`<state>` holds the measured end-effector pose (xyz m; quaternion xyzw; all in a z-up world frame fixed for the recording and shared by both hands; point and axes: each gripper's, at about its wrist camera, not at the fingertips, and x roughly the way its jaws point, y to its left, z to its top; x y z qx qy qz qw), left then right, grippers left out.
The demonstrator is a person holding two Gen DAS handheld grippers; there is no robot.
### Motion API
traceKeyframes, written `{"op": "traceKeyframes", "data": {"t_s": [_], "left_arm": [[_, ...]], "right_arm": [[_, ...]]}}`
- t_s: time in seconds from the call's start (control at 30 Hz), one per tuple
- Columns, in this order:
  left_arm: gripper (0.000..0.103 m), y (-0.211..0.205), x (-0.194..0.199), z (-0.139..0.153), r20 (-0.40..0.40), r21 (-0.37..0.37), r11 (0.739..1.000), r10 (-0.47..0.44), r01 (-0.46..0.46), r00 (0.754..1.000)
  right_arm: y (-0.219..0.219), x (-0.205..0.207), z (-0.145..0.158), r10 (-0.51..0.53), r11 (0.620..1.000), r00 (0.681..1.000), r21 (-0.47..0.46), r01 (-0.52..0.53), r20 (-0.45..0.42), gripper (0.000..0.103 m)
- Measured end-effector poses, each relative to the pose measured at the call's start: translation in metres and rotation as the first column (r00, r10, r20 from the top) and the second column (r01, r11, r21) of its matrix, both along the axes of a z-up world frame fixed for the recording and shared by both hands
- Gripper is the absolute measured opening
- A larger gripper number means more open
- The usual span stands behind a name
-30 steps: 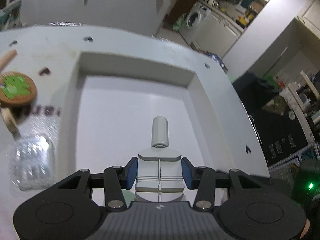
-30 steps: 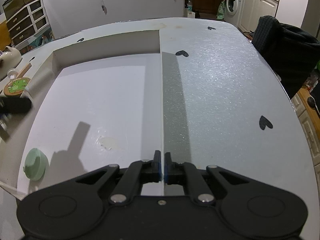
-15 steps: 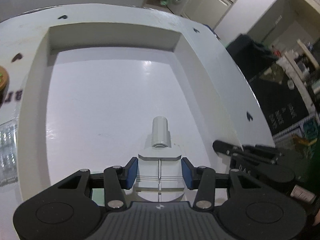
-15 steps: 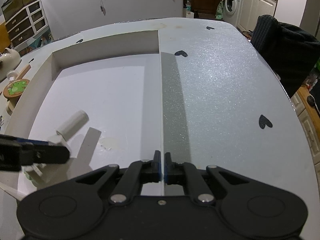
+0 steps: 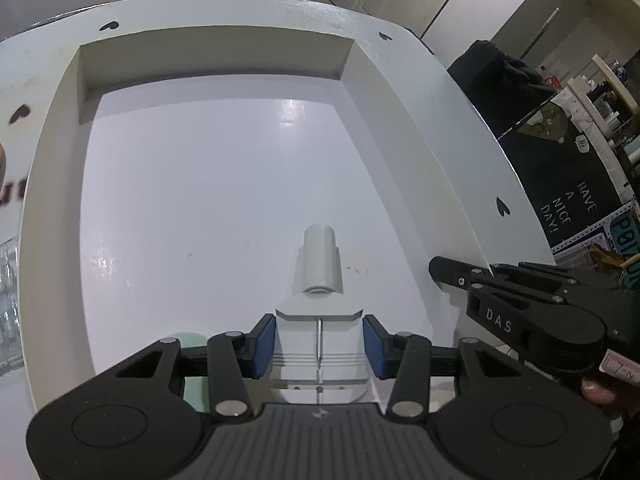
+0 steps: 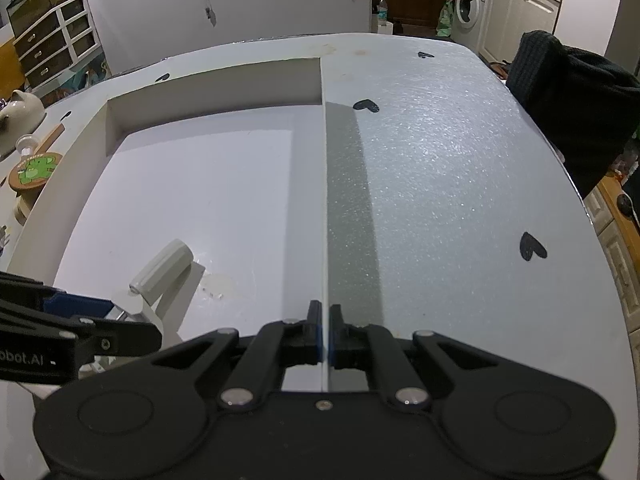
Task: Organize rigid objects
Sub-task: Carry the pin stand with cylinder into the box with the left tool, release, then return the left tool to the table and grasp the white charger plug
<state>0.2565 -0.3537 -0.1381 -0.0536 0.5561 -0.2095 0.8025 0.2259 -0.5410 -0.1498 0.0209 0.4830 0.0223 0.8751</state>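
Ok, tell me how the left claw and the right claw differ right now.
The left claw is spread wide around a pale grey bottle; the right claw is pinched almost shut on the thin right wall of the white tray. The left claw sits inside the tray, above its floor; the right claw sits on the tray's edge beside the table. Both have black fingers with blue pads.

Left gripper (image 5: 319,346), clamping pale grey cylindrical-capped plastic piece (image 5: 320,280): carried from the left rim of the shallow white rectangular tray (image 5: 56,128) to over its floor (nearer right wall). Right gripper (image 5: 440,272): newly in left-wrist view.
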Motion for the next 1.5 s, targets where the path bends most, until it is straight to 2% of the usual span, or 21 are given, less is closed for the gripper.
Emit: {"op": "traceKeyframes", "data": {"t_s": [0.1, 0.17, 0.43, 0.8, 1.03, 1.23, 1.37, 1.5], "left_arm": [[0.051, -0.002, -0.001, 0.000, -0.002, 0.003, 1.000, -0.010, 0.010, 1.000], [0.059, -0.005, -0.001, 0.000, -0.003, 0.005, 1.000, -0.016, 0.016, 1.000], [0.066, -0.007, -0.003, 0.003, 0.013, 0.002, 0.999, -0.034, 0.034, 0.999], [0.084, 0.006, -0.012, 0.029, 0.134, -0.029, 0.999, -0.018, 0.022, 0.991], [0.096, 0.022, -0.016, 0.047, 0.213, -0.023, 0.999, 0.042, -0.038, 0.976], [0.101, 0.042, -0.013, 0.058, 0.263, -0.019, 0.993, 0.117, -0.116, 0.958], [0.103, 0.060, -0.011, 0.065, 0.297, -0.017, 0.982, 0.184, -0.188, 0.937], [0.103, 0.085, -0.008, 0.069, 0.315, -0.010, 0.959, 0.270, -0.282, 0.910]], "right_arm": [[0.000, 0.000, 0.000, 0.001, 1.000, 1.000, -0.002, -0.001, 0.000, 0.004], [0.000, 0.001, 0.000, 0.001, 1.000, 1.000, -0.003, -0.001, 0.000, 0.004], [0.000, 0.001, 0.000, 0.002, 1.000, 1.000, -0.004, -0.002, 0.000, 0.004], [0.001, 0.001, 0.000, 0.002, 1.000, 1.000, -0.004, -0.002, 0.000, 0.004], [0.001, 0.001, 0.000, 0.001, 1.000, 1.000, -0.004, -0.001, 0.000, 0.005], [0.001, 0.001, 0.000, 0.001, 1.000, 1.000, -0.007, -0.001, 0.001, 0.005], [0.001, 0.001, 0.000, 0.001, 1.000, 1.000, -0.007, -0.001, 0.001, 0.005], [0.001, 0.001, 0.001, 0.002, 1.000, 1.000, -0.007, -0.002, 0.001, 0.005]]}}
